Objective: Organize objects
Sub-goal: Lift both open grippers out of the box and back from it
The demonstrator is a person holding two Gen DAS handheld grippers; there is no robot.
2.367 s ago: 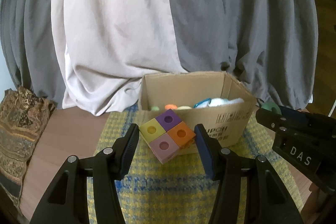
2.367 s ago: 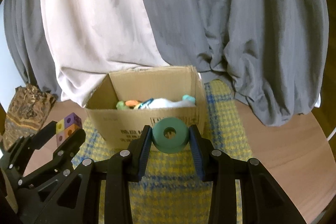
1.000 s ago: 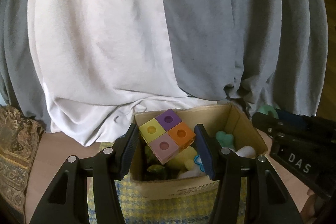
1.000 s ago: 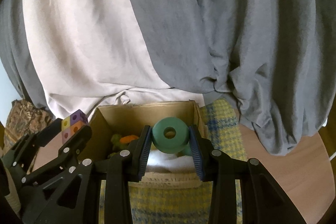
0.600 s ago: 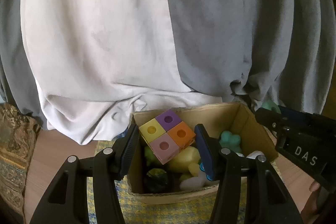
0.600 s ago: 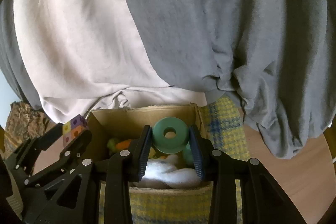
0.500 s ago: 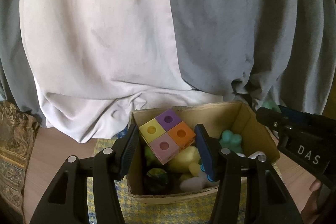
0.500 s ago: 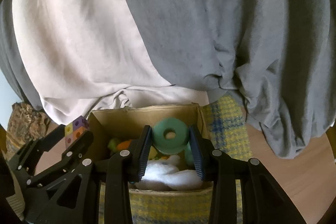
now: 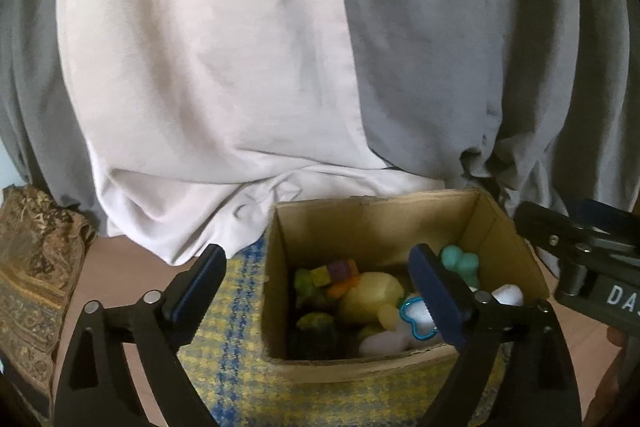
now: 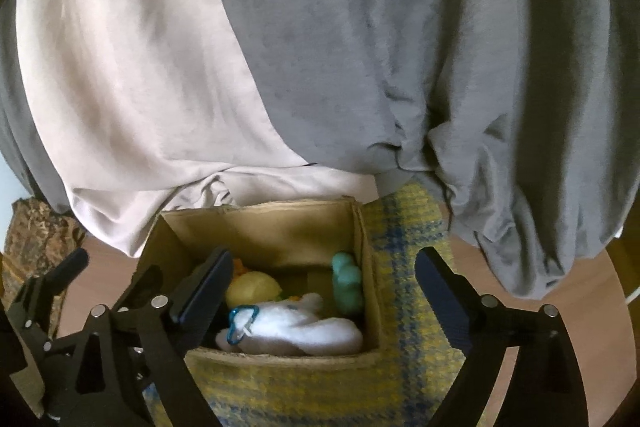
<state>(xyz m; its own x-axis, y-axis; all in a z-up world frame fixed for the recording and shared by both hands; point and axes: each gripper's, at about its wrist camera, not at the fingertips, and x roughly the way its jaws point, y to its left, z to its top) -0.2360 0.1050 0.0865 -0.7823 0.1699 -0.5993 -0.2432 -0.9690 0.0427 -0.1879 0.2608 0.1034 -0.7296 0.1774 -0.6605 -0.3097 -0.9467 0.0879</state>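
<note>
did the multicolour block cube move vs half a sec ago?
Yes. The cube dropped from the left tool, whose jaws just opened, into the cardboard box.

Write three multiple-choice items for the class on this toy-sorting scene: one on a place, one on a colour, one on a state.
1. Where does the brown cardboard box stand?
A. on a yellow-and-blue checked cloth
B. on bare wood
C. on a grey curtain

2. What colour is the clip on the white plush toy?
A. red
B. blue
C. black

3. How do the left tongs stand?
A. shut on a block
B. shut, empty
C. open, empty

Key: 1 A, checked cloth shows around the box; 2 B, the clip is bright blue; 3 C, nothing sits between the spread jaws.
</note>
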